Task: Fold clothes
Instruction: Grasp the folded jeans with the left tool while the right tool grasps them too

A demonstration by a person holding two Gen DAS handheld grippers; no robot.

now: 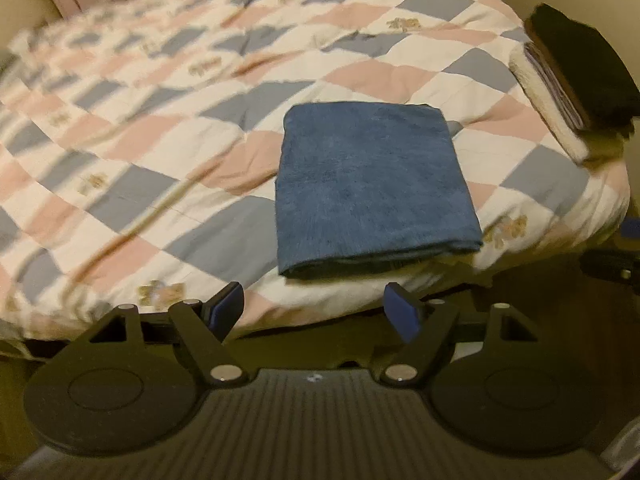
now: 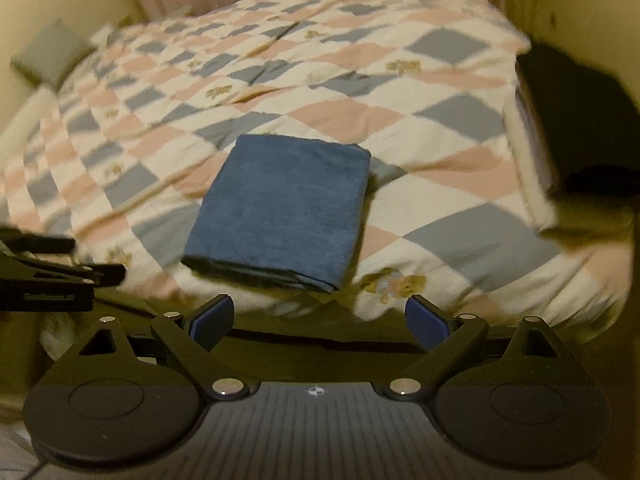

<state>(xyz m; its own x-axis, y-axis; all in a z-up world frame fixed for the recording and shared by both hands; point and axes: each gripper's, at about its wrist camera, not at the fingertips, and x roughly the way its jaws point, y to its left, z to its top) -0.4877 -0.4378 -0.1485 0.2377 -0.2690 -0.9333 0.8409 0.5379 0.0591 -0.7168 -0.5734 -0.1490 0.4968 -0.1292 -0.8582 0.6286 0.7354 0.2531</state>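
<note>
Left gripper (image 1: pixel 314 308) jaws wide apart, empty. Right gripper (image 2: pixel 320 318) likewise spread, nothing held. Folded blue towel (image 1: pixel 372 188) lies flat on the checkered quilt (image 1: pixel 140 140) just ahead of both, near the bed's front edge, long axis running away from the grippers. Left looks slightly nearer, near fold dead ahead. Folded stack (image 1: pixel 576 80) sits far right.

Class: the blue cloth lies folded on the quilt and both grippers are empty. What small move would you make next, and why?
Probably bring the left gripper forward to the folded blue cloth and close on its near edge, to lift it toward the stack of folded items at the right. Both it and the right gripper are open and short of the cloth.
</note>
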